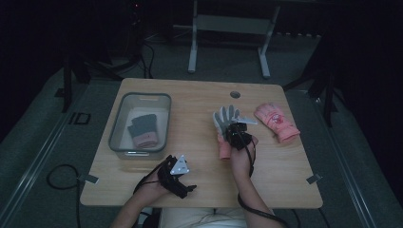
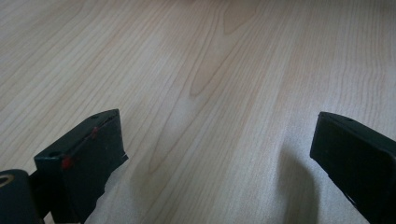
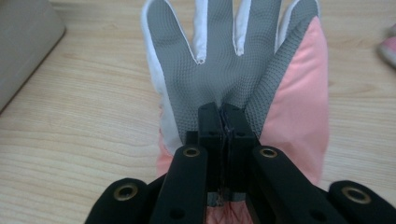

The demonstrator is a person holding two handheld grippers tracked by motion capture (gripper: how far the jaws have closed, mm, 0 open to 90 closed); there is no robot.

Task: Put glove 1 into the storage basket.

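Left gripper (image 1: 183, 178): nearest the cam, at table's near edge, approx 7 o'clock from table centre; my jaws stand wide apart, nothing betw. them, just bare wood under them in left gripper view (image 2: 219, 154).
Right gripper (image 1: 236, 129): my jaws pinched tight together on the grey-palmed glove; in right gripper view (image 3: 223, 116) the tips meet at the palm's lower part, fabric caught betw. them.
Grey-palmed glove (image 3: 219, 60): palm side up, grey textured palm, white strips betw. fingers, pink along one side and at cuff; fingers spread, pointing to 12 o'clock. In high view (image 1: 224, 119) it sits right of table centre, cuff end toward me.
Pink glove (image 1: 276, 121): lies flat on table at approx 3 o'clock from the held glove, near but apart, back side up w/ a small print.
Bin (image 1: 117, 124): clear plastic, rectangular, at approx 9 o'clock from the held glove, well apart.
Gloves in bin (image 1: 143, 130): dark grey w/ pink cuffs, lying on bin floor.
Table (image 1: 199, 95): light wood, round hole near far edge at 12 o'clock.
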